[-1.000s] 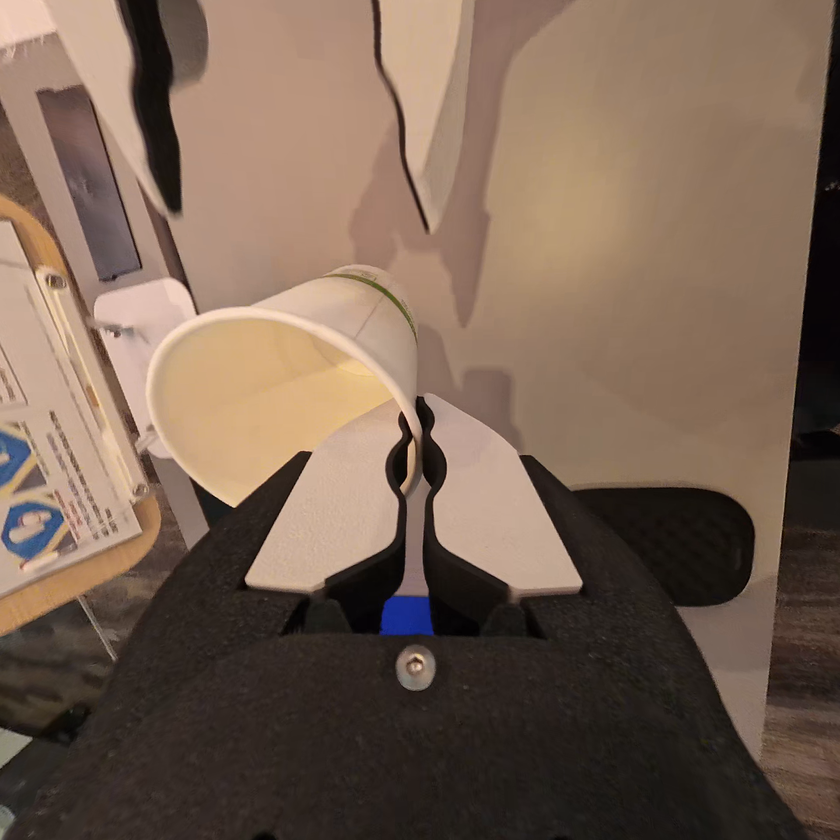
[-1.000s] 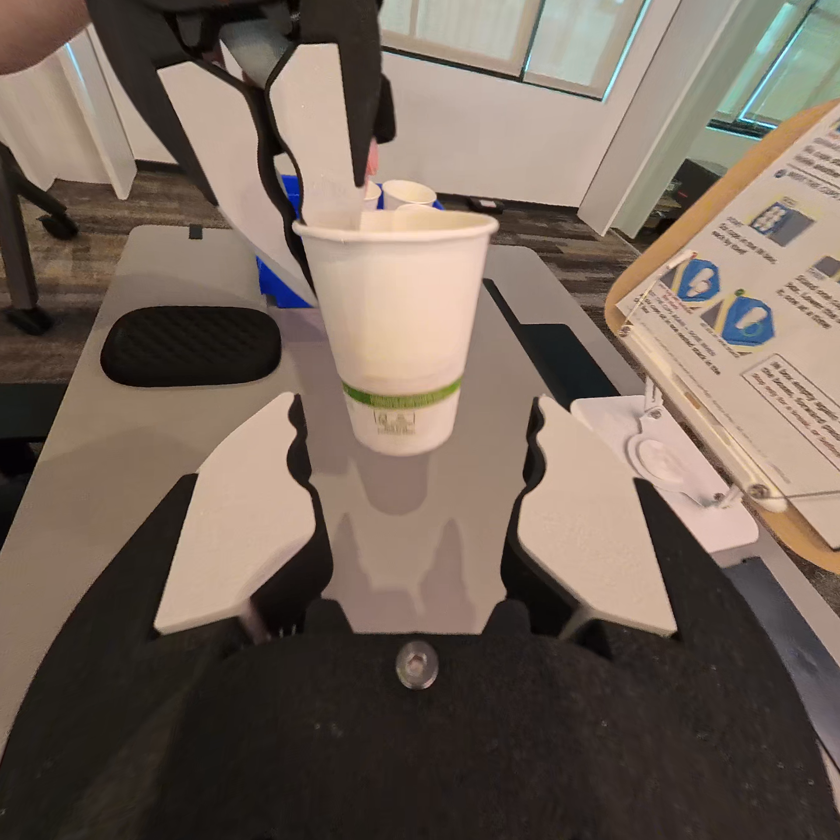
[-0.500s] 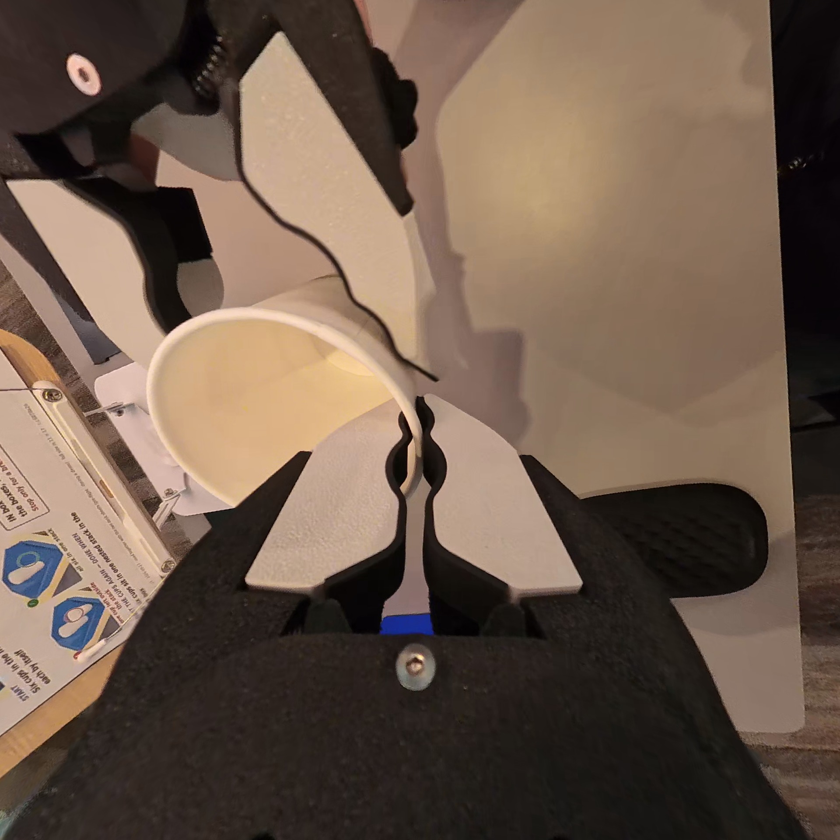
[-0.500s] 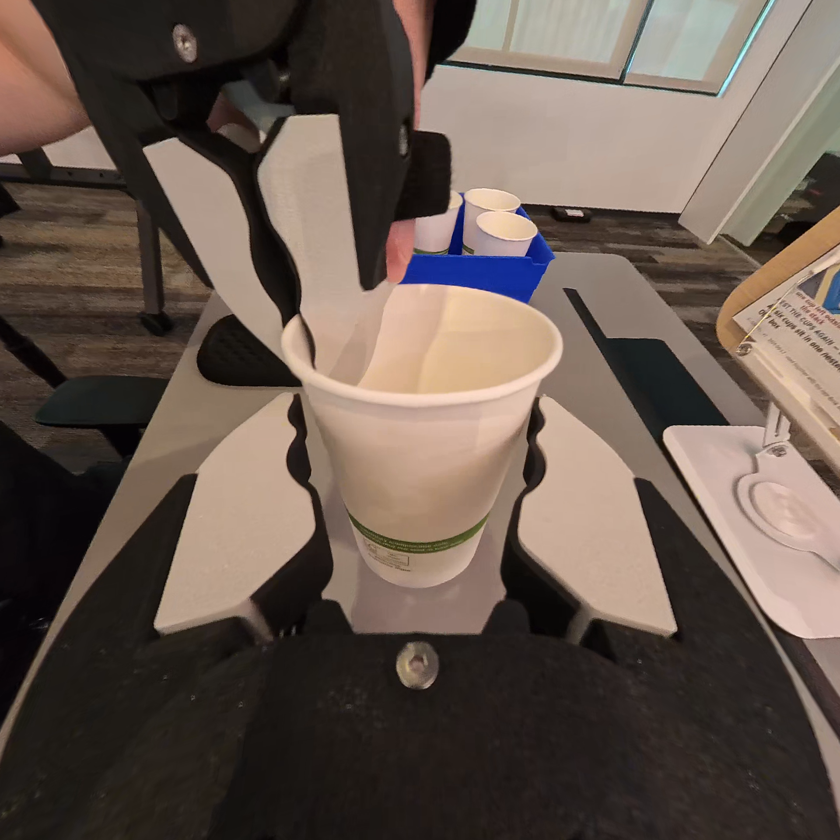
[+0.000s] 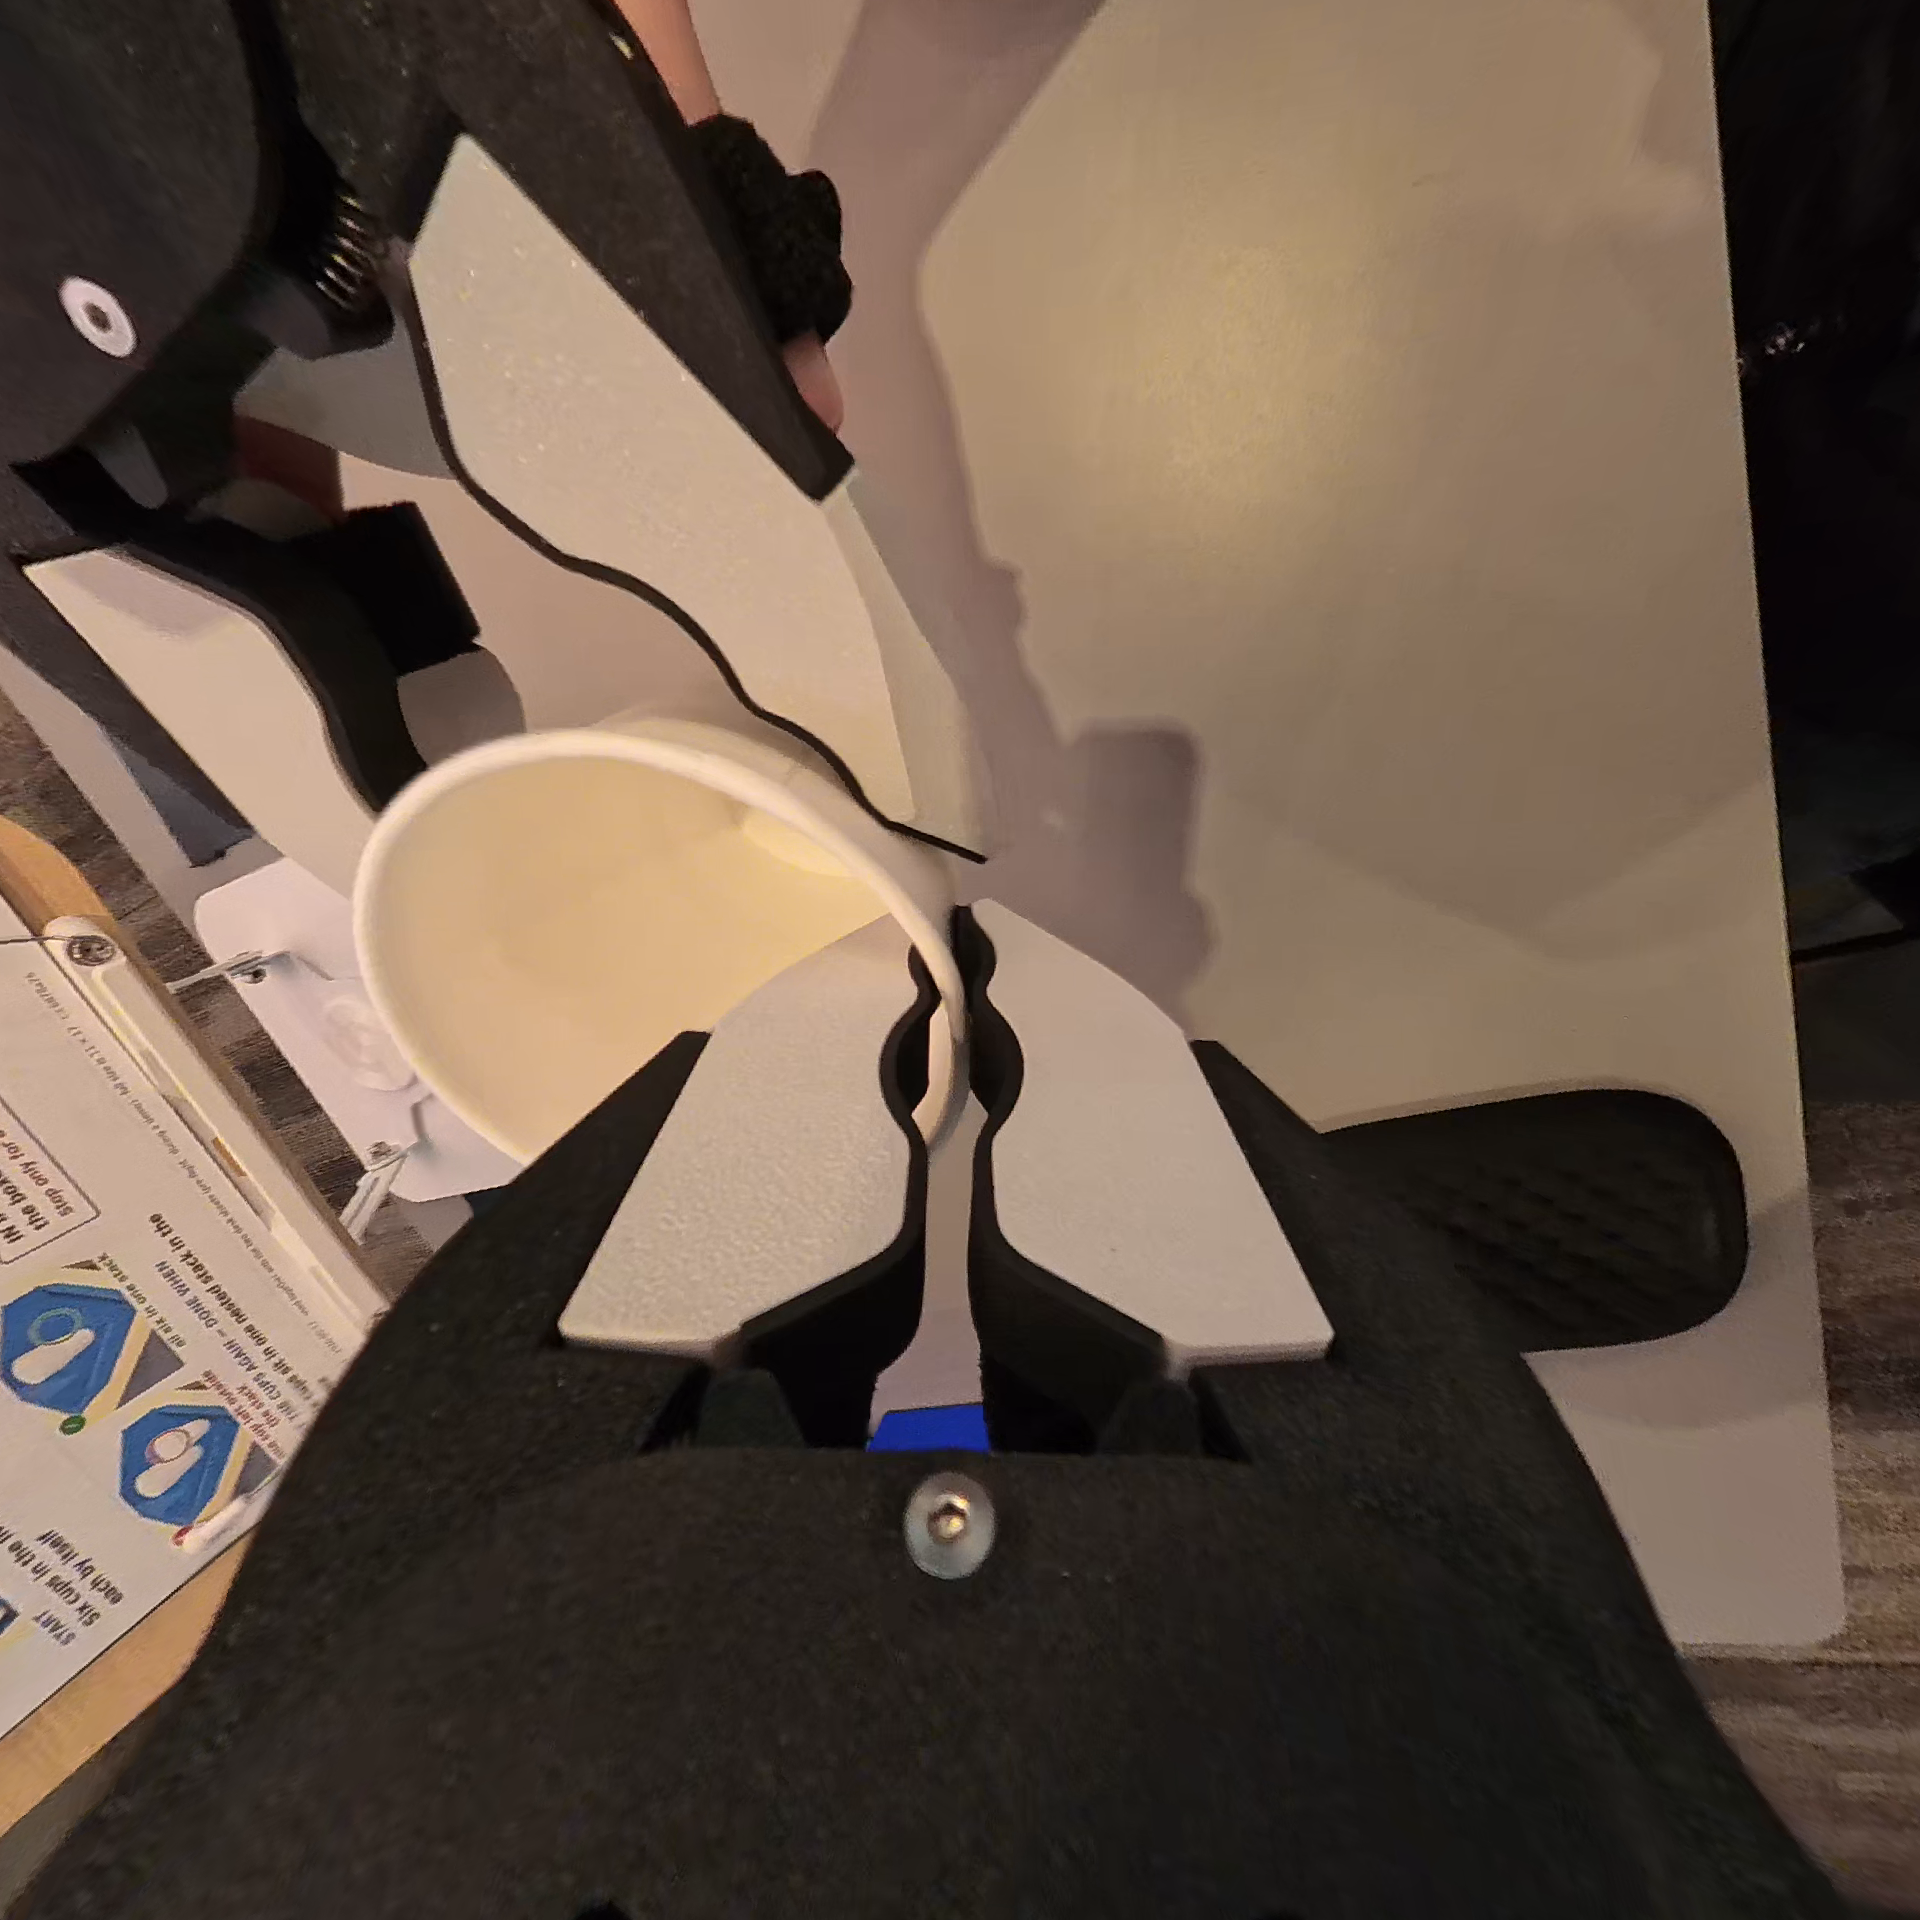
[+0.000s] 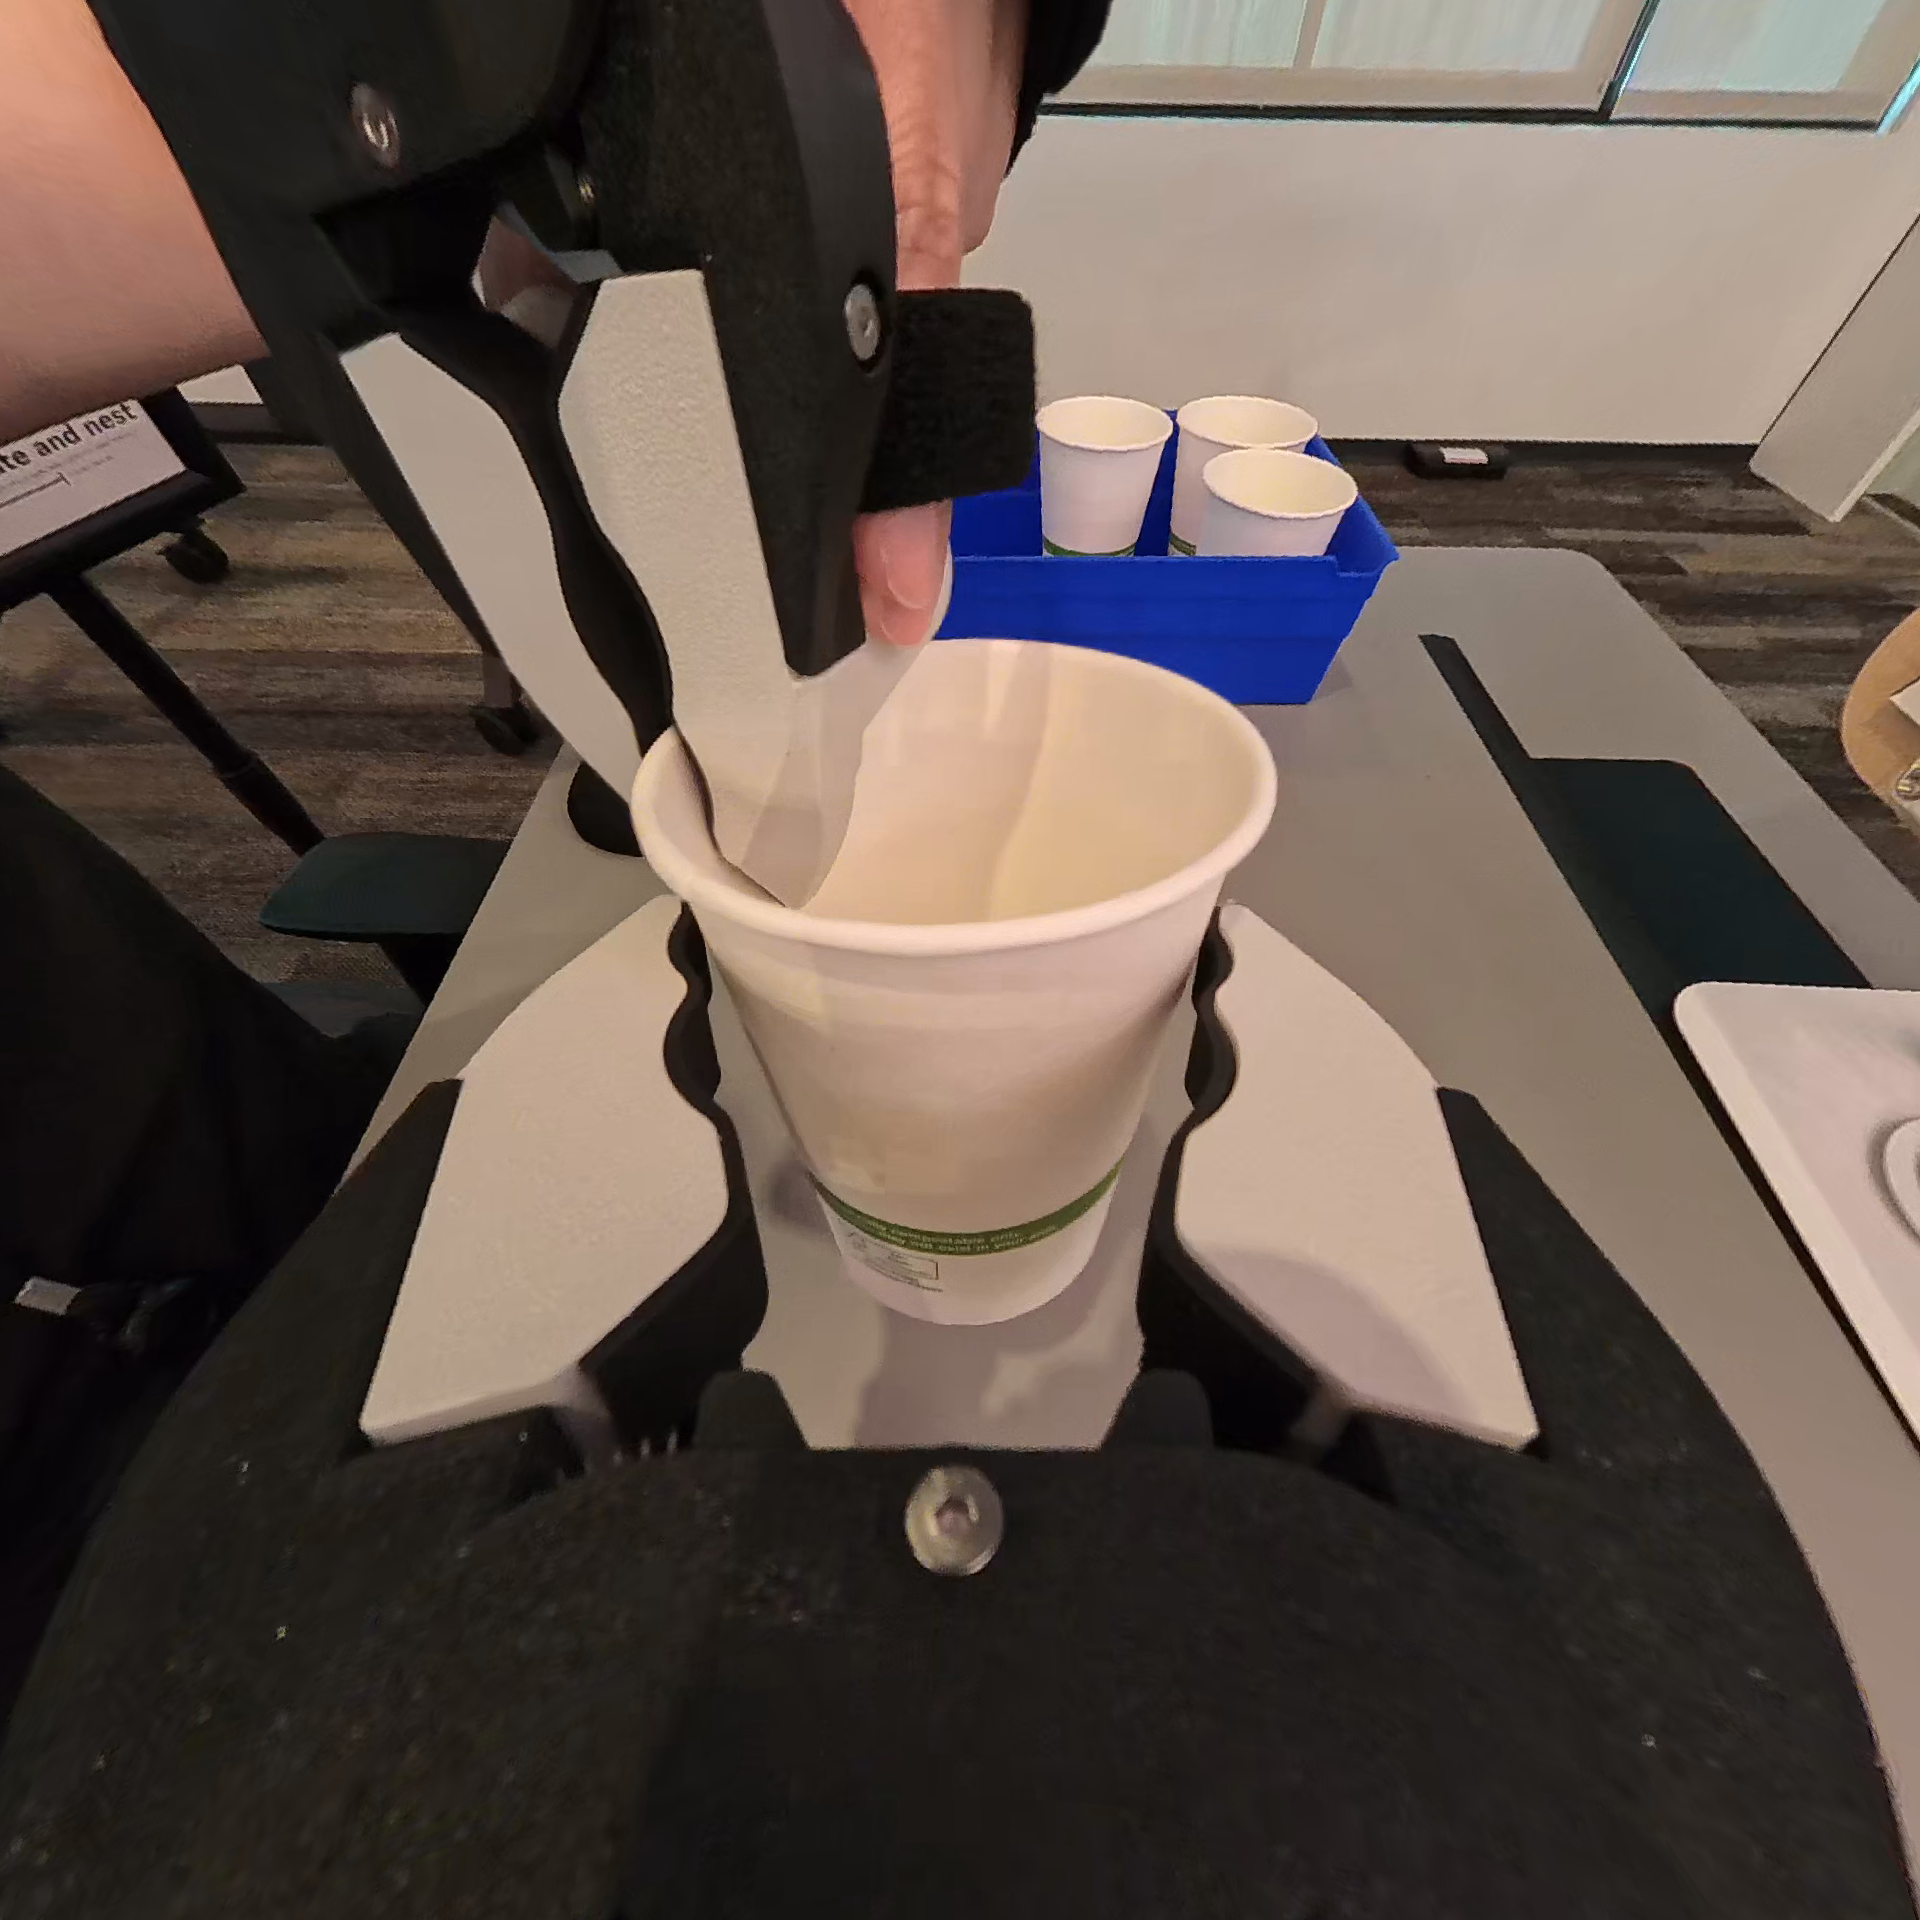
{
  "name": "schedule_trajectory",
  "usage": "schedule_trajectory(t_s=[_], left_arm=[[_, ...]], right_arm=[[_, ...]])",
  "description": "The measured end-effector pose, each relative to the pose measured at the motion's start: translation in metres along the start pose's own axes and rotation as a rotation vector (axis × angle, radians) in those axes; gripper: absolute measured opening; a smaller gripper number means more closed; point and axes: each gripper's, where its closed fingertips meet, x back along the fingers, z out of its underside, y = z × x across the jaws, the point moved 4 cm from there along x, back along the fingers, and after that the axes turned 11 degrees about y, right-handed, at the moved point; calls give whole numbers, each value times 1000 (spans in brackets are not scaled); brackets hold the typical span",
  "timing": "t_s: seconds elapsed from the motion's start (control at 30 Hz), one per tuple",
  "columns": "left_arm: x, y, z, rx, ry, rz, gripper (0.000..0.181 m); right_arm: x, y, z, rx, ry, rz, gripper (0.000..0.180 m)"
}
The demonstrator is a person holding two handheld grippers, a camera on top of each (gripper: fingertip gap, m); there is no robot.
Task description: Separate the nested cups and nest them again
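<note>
A white paper cup (image 6: 966, 1060) with a green band hangs upright just above the grey table (image 6: 1455, 831). My left gripper (image 6: 727, 831) comes down from above and is shut on its rim, one finger inside the cup and one outside. In the left wrist view the cup (image 5: 623, 935) shows its open mouth, and the left gripper (image 5: 956, 925) pinches the rim. My right gripper (image 6: 951, 935) is open, with a finger on each side of the cup body just below the rim. Whether they touch it I cannot tell. Its fingers (image 5: 623, 468) show above the cup.
A blue bin (image 6: 1164, 613) at the table's far edge holds three upright paper cups (image 6: 1101, 468). A white stand (image 6: 1808, 1122) lies at the right. An instruction board (image 5: 125, 1299) stands beside it. A black pad (image 5: 1558, 1216) sits on the table's left part.
My right gripper has moved forward, so the cup now sits between its open fingers. The left gripper has kept its pinch on the rim.
</note>
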Motion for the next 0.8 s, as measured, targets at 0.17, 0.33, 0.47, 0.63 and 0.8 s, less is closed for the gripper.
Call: schedule_trajectory(t_s=[0.17,0.33,0.47,0.63,0.8], left_arm=[[4,2,-1,13,-17,-22,2],[5,8,4,56,2,-73,17],[9,11,8,103,-26,-116,31],[27,10,19,179,-120,-178,43],[69,12,47,344,-341,-343,46]], right_arm=[[3,0,-1,-18,-12,-24,88],[4,1,-1,-4,-17,-37,86],[9,0,-3,-16,-55,-63,86],[19,-12,2,-41,-71,-21,86],[45,-35,12,-93,-93,75,86]])
